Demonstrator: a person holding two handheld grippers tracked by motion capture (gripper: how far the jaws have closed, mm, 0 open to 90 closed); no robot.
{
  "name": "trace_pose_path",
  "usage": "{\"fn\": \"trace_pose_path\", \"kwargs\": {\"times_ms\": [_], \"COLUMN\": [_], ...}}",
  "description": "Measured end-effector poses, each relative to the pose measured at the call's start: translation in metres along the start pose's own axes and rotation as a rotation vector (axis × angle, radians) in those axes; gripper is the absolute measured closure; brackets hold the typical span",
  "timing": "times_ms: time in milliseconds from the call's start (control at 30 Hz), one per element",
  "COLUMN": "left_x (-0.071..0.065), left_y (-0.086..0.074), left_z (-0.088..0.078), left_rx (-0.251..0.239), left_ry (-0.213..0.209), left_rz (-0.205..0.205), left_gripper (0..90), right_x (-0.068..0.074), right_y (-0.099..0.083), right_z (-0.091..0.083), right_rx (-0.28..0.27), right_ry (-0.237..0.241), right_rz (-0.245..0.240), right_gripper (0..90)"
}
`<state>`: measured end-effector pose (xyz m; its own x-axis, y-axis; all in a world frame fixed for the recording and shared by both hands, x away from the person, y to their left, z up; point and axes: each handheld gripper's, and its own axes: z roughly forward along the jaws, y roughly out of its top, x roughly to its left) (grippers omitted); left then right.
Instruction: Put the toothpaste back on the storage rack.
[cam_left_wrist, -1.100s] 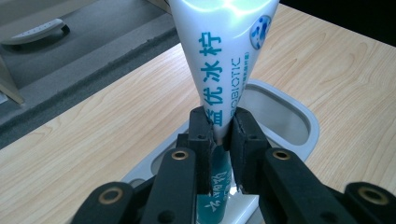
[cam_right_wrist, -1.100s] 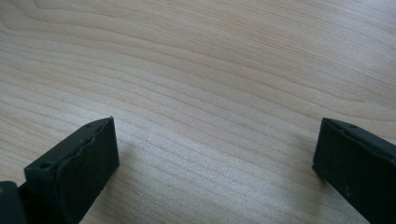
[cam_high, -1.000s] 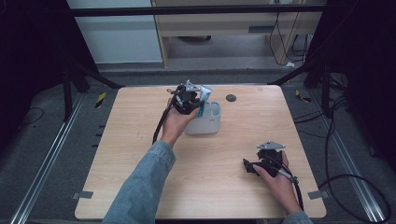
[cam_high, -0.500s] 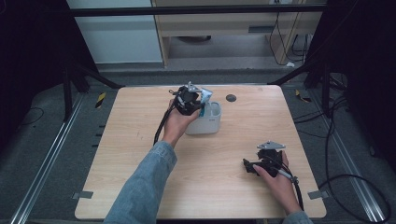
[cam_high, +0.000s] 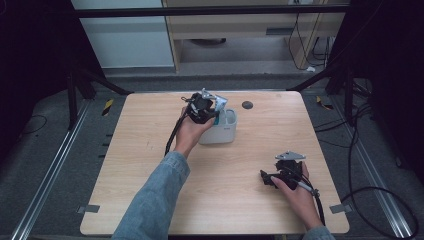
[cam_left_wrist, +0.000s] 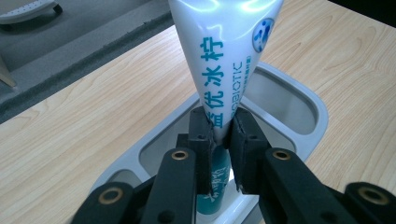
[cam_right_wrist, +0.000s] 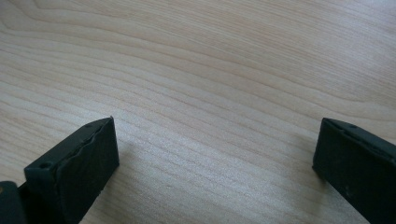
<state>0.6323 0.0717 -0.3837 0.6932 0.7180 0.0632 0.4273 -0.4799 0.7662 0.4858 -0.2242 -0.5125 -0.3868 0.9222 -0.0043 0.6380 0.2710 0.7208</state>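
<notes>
A white toothpaste tube (cam_left_wrist: 224, 60) with teal lettering stands upright, cap end down, in a white two-compartment holder (cam_left_wrist: 299, 102). My left gripper (cam_left_wrist: 223, 140) is shut on the tube's lower part, just above the holder's near compartment. From above, the left gripper (cam_high: 216, 109) sits over the holder (cam_high: 227, 134) at the table's far middle, with the tube (cam_high: 220, 103) poking out. My right gripper (cam_high: 265, 179) rests low near the table's front right. In its own view the right gripper (cam_right_wrist: 215, 144) is open, with bare wood between its jaws.
A small dark round mark (cam_high: 247, 105) lies on the wooden table (cam_high: 150, 165) behind the holder. Cables (cam_high: 370, 195) trail over the floor at the right. Metal rails run along both sides of the table.
</notes>
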Motion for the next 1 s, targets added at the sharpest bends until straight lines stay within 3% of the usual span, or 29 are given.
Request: {"fn": "trace_pose_path", "kwargs": {"times_ms": [1000], "left_x": [-0.0004], "left_y": [0.0042], "left_z": [0.0088], "left_rx": [-0.007], "left_ry": [0.008], "left_rz": [-0.044], "left_gripper": [78.6], "right_x": [0.0002], "right_y": [0.0000], "right_z": [0.0000], "right_rx": [-0.001], "right_ry": [0.002], "right_rz": [0.001], "right_gripper": [0.4]}}
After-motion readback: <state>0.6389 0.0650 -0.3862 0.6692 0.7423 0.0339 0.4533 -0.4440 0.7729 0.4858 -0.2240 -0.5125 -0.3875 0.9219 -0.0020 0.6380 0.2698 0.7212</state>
